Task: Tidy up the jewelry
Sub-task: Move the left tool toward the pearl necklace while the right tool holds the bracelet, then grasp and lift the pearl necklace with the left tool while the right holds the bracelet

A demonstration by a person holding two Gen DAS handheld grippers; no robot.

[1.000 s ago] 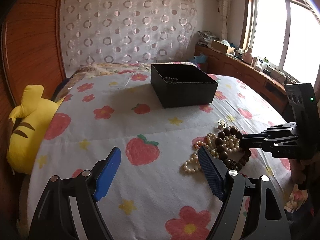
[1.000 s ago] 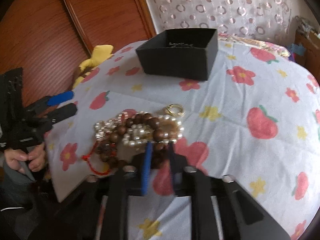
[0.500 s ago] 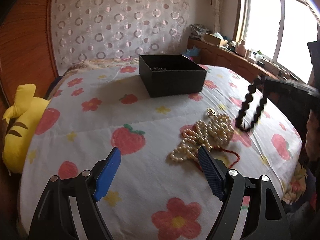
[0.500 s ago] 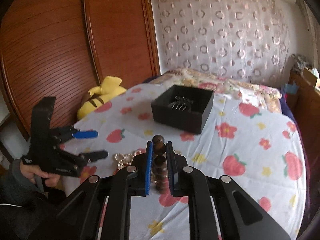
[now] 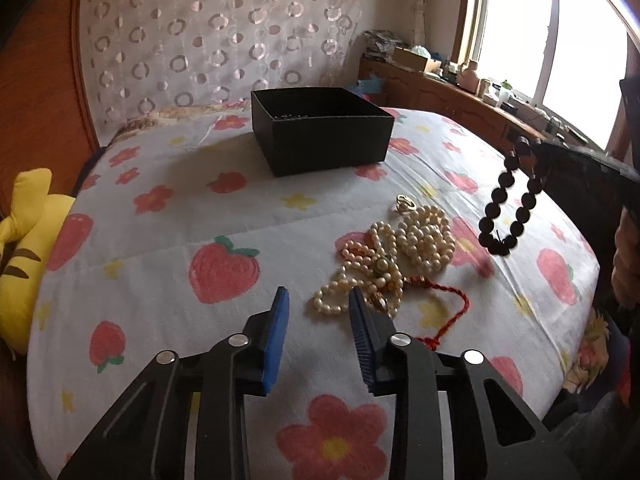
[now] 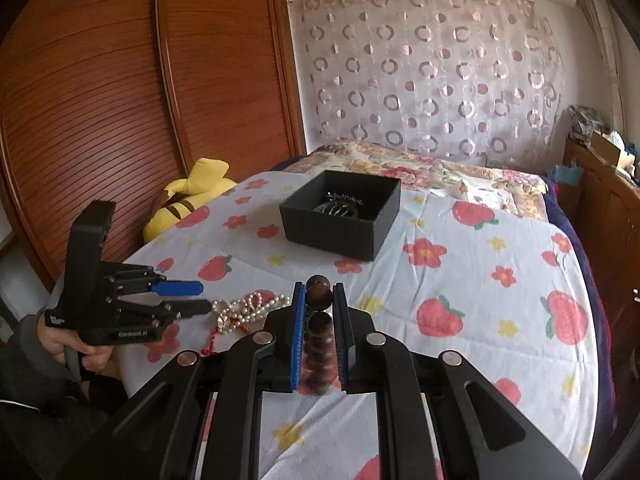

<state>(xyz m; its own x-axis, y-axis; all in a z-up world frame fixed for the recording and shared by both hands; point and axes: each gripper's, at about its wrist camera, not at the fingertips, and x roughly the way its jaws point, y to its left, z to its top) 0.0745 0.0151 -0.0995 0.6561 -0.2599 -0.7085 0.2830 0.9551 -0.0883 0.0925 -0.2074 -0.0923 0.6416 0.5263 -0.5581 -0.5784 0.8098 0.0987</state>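
Observation:
My right gripper (image 6: 319,300) is shut on a dark wooden bead bracelet (image 6: 318,320) and holds it in the air above the bed; the bracelet (image 5: 508,208) hangs at the right in the left wrist view. My left gripper (image 5: 318,300) is open and empty, low over the bedspread just left of a heap of pearl necklaces (image 5: 392,252) with a red cord (image 5: 448,308) and a gold ring (image 5: 406,202). It also shows in the right wrist view (image 6: 196,298). An open black box (image 5: 320,132) (image 6: 344,212) with a hair clip inside stands farther back.
The bed has a flower and strawberry spread (image 5: 224,208). A yellow plush toy (image 5: 24,240) lies at its left edge by wooden wardrobe doors (image 6: 100,112). A wooden sideboard with clutter (image 5: 460,84) runs under the window on the right.
My right gripper has lifted the dark bead bracelet off the heap and raised it. My left gripper's jaws have narrowed and it has moved closer to the pearls.

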